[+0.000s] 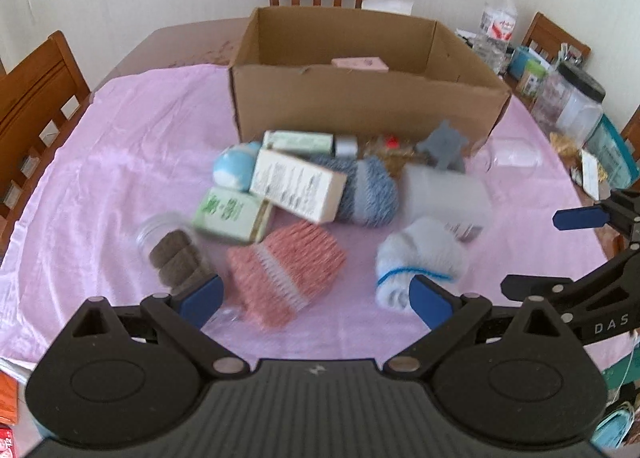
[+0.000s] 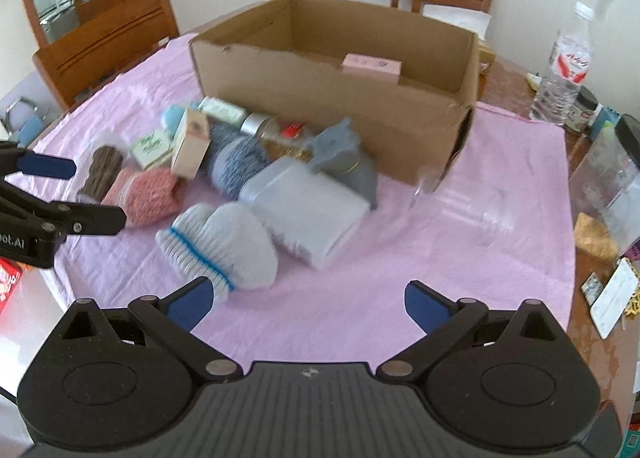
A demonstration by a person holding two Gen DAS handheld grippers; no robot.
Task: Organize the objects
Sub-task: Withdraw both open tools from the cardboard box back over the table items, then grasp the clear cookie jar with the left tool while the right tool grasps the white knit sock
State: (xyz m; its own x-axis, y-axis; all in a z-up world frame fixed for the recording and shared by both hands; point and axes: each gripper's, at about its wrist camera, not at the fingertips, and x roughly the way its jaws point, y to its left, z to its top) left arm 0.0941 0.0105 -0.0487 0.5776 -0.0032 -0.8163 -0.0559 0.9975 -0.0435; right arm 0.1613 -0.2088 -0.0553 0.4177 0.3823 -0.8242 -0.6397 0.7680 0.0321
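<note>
1. The left gripper (image 1: 316, 300) had its jaws spread wide and held nothing; the right gripper (image 2: 306, 304) was likewise wide open and empty.
2. Directly ahead of the left jaws, between the two blue pads, lay the pink knitted roll (image 1: 286, 274), its long axis slanting from near-left to far-right. It looked soft, ribbed, with a pale band across the middle. It seemed the likeliest pick for that side.
3. Just beyond the left pad of the left jaws lay a clear jar (image 1: 172, 250) on its side with dark brown pieces in it. By the right pad was the white knitted roll (image 1: 422, 262) with a thin blue stripe.
4. From the right jaws, that white roll (image 2: 222, 246) lay just ahead and to the left, near the left pad, so the right hand appeared to be the nearer one for it.
5. Farther ahead the pile went on: a pale grey case (image 2: 308, 214), a blue-grey knitted roll (image 1: 360, 190), white and green cartons (image 1: 298, 190), all close together or touching on the pink cloth (image 1: 120, 162) over the table.
6. Beyond the pile stood the open cardboard box (image 1: 360, 102), with a small pink box (image 2: 372, 66) already inside; most of the sorting looked still undone.
</note>
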